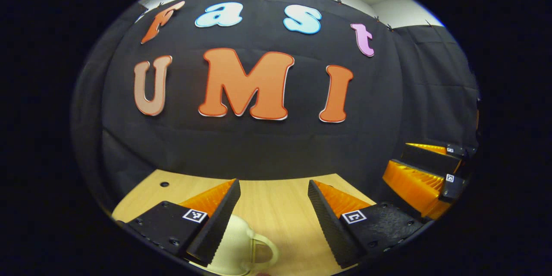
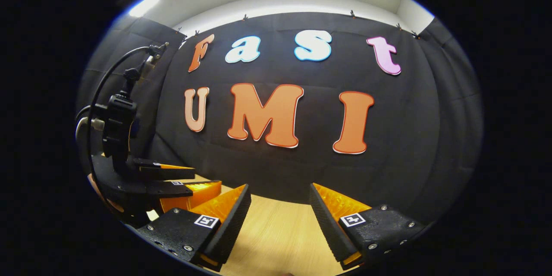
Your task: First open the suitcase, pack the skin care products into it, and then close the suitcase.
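The left gripper point(image 1: 274, 200) is hanging with jaws spread and holding nothing. Just below them, a cream jug-like bottle point(image 1: 238, 246) with a loop handle, probably one of the skin care products, is lying on the counter point(image 1: 276, 207), nearer the left finger. The right gripper point(image 2: 280, 207) is likewise gaping empty over bare wood. I cannot tell where the suitcase is. Farther off, the black cloth wall point(image 1: 258, 146) is closing the booth.
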The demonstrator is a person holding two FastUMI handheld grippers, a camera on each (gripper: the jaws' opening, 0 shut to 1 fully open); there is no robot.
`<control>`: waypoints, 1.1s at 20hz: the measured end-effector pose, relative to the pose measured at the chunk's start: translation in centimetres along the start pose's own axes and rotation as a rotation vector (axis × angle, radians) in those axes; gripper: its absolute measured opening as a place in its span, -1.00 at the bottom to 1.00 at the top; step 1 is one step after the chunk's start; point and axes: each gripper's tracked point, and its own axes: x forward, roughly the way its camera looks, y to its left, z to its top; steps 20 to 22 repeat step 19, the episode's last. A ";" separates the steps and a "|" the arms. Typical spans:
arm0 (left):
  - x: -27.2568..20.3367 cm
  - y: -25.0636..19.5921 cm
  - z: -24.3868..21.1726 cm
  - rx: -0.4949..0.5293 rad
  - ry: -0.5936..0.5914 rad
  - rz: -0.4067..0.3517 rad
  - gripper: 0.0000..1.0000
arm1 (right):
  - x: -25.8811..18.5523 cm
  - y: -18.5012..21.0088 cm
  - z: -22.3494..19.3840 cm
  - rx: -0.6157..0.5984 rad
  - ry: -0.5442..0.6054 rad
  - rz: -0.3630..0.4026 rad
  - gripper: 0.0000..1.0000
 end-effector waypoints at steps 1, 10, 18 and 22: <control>-0.4 0.3 0.7 0.002 -0.019 0.013 0.95 | -0.1 0.0 0.4 -0.001 -0.008 -0.014 0.75; -2.9 0.0 4.8 -0.008 -0.149 0.054 0.94 | -1.6 1.7 3.2 -0.030 -0.103 -0.037 0.75; -3.5 -0.2 4.7 0.054 -0.161 0.056 0.94 | -1.4 3.6 2.3 -0.049 -0.091 -0.009 0.76; -3.5 -0.1 4.6 0.059 -0.162 0.059 0.89 | -1.3 3.6 2.3 -0.053 -0.092 -0.013 0.78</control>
